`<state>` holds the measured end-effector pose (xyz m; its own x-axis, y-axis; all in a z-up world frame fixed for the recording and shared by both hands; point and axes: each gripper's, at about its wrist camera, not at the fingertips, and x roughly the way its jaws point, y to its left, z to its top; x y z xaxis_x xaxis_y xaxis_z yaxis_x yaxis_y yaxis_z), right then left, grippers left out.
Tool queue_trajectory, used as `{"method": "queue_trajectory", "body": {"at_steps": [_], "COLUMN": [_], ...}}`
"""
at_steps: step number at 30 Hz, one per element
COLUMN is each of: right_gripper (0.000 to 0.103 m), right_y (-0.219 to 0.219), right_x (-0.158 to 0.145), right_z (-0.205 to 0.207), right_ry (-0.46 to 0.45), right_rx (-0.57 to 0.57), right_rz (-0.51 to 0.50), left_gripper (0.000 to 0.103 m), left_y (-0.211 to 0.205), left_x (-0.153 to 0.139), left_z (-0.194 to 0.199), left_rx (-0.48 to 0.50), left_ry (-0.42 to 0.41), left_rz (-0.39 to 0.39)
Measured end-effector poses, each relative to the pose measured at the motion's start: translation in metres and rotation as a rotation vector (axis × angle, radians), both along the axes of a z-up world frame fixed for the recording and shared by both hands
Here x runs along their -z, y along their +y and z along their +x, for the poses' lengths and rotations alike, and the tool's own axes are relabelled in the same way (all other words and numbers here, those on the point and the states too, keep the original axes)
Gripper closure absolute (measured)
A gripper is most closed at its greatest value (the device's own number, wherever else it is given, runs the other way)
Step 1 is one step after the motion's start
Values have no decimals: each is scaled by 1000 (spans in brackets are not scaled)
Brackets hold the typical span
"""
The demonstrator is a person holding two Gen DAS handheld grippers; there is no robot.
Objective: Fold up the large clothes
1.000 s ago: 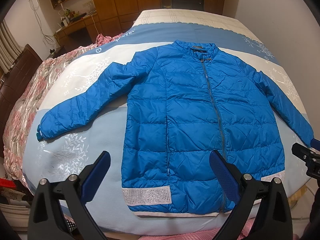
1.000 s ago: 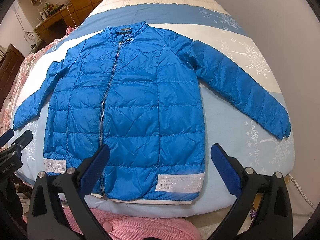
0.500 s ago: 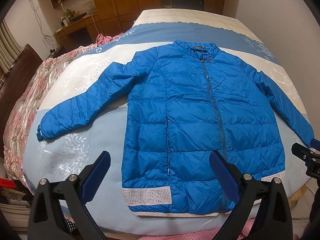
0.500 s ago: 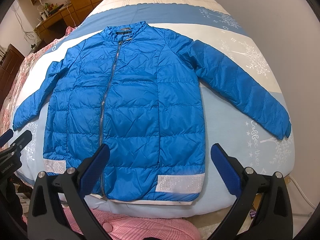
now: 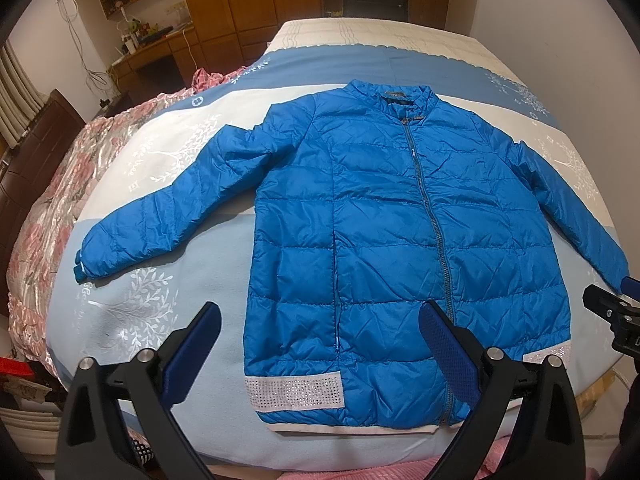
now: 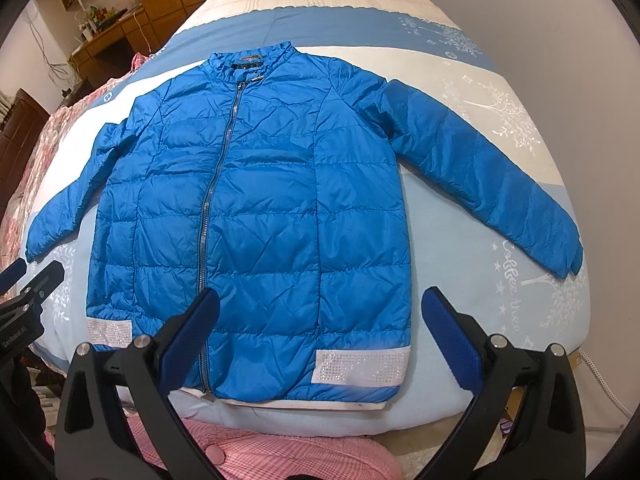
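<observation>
A blue quilted jacket [image 5: 384,240] [image 6: 256,208] lies flat and zipped on the bed, collar at the far end, both sleeves spread outward, silver studded bands at the hem. My left gripper [image 5: 320,320] hovers open above the hem's left half, holding nothing. My right gripper [image 6: 320,316] hangs open over the hem's right half, also with nothing between its fingers. Each gripper shows at the other view's edge: the right gripper [image 5: 612,312] beside the right cuff, the left gripper [image 6: 28,288] near the left cuff.
The bed [image 5: 132,304] carries a blue and white cover with leaf prints. A pink floral quilt [image 5: 52,200] lies along its left side. A white wall [image 6: 560,40] flanks the right. Wooden cabinets [image 5: 240,4] and a desk stand beyond. Pink checked fabric [image 6: 280,456] is below the grippers.
</observation>
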<state>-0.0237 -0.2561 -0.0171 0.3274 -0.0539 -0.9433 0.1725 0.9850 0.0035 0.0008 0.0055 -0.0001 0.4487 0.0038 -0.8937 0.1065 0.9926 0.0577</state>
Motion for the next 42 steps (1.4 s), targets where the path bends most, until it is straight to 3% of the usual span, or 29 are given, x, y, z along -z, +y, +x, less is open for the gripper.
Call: {"method": "queue_trajectory", "body": {"at_steps": [42], "right_gripper": [3], "right_y": [-7], "right_x": [-2], "right_z": [4], "right_ry": [-23], "right_rx": [13], "right_rz": [1], "left_gripper": [4], "left_y": [-8], "left_x": [-1], "left_z": [5], "left_rx": [0], "left_ry": [-4], "left_rz": [15]}}
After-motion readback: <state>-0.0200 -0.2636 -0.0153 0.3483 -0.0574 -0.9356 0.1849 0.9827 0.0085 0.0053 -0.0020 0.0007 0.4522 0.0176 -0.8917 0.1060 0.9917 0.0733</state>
